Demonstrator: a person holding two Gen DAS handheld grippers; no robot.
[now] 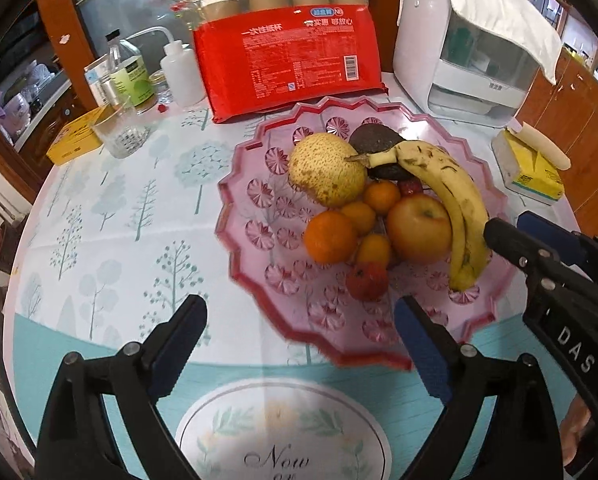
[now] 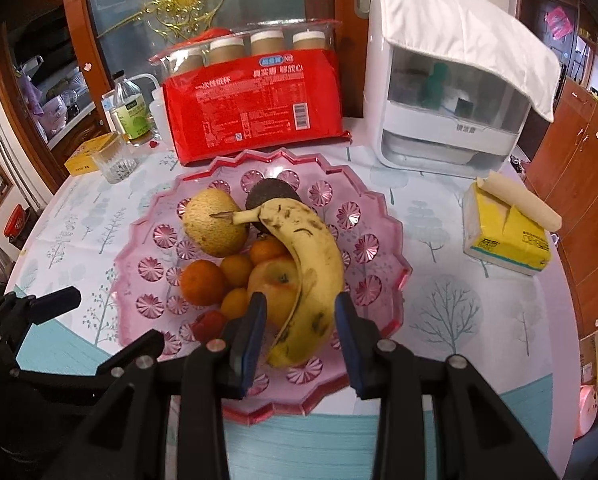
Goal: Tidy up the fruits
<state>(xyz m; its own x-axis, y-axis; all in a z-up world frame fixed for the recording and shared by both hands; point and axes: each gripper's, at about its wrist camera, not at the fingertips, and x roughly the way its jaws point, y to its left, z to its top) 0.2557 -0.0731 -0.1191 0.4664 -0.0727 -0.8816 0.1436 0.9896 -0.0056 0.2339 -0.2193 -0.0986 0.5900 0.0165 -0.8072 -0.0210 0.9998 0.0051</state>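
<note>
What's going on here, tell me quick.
A person with two handheld grippers is sorting fruit on a pink tray. The right gripper is open, its fingers either side of the banana, not clamped. The left gripper hangs open at the tray's near edge, holding nothing. Pear, apple and oranges already lie on the tray.

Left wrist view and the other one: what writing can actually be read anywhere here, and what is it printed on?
"一次性纸杯": red paper-cup pack, in white.
"DAS": side of the right gripper.
"Now": tablecloth oval emblem; the line below is cut off.
Fine print and barcode on the pack, the white appliance badge, the tissue pack and the green bottle label: too small or blurred.
</note>
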